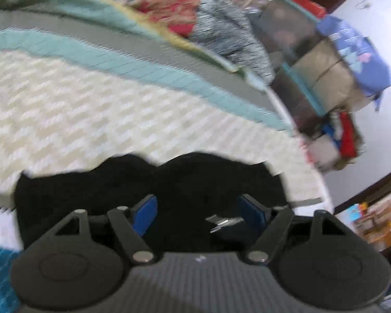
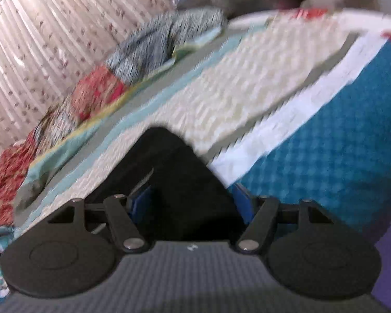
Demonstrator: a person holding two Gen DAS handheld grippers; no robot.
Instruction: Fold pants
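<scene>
Evidently a release: the black pants [image 1: 148, 182] lay bunched on the bed's cream quilt [image 1: 65, 109], beneath both grippers. The left gripper [image 1: 196, 215] and right gripper [image 2: 190, 203] had fingers parted, clamping nothing. Advisable: withdraw clear without snagging cloth before re-gripping.

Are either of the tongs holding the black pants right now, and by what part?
Neither. Left tongs and right tongs both stand open over the black pants, pads apart, gripping nothing.
</scene>
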